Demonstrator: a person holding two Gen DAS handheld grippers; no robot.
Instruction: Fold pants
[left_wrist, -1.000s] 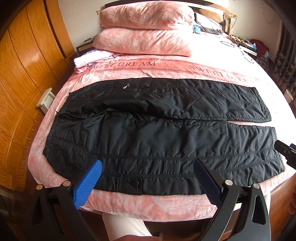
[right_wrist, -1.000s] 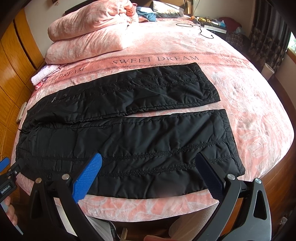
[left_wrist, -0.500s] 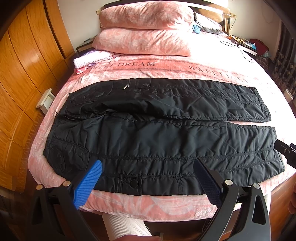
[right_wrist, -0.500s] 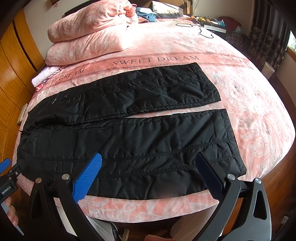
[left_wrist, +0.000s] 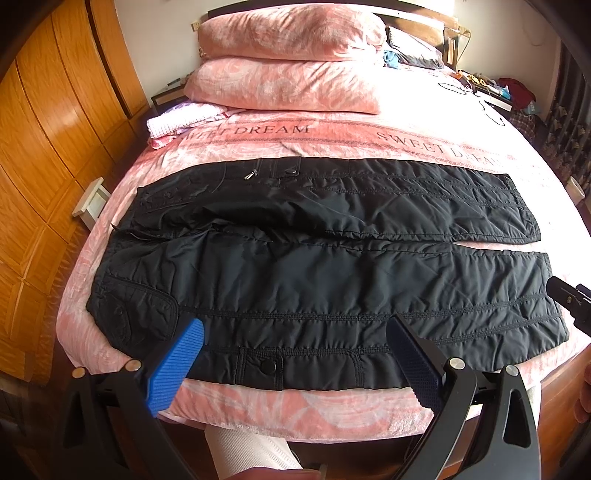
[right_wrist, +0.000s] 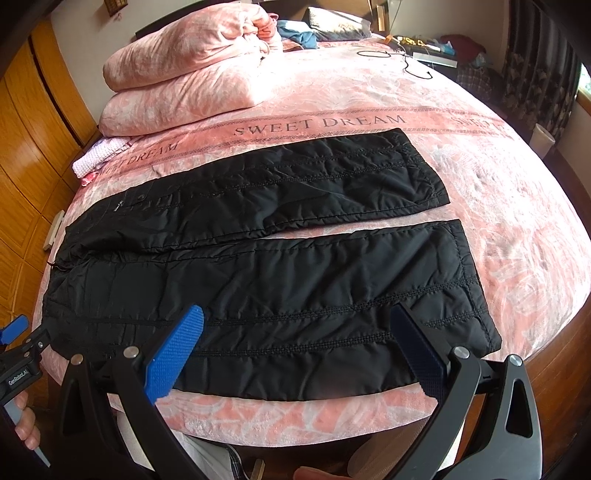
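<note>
**Black pants spread flat across the pink bed, both grippers spread wide above the near edge**

While you hold both tools over the near side of the bed, the pants lie unfolded on the pink bedspread, both legs laid out side by side. They are black, quilted and slightly shiny, with rows of stitching running along each leg, a zipped pocket on the far leg and a snap tab at the near hem side. The fabric bunches and creases around the crotch.

Their long axis runs left to right across the bed: waistband to your left, near the wooden wardrobe, cuffs to your right. A narrow strip of bedspread shows between the legs toward the cuffs.

Your left gripper has its jaws released and wide apart, holding nothing, hovering at the near leg's thigh. Your right gripper is likewise spread and empty, over the near leg's lower part. Two pink pillows are stacked at the head.
</note>
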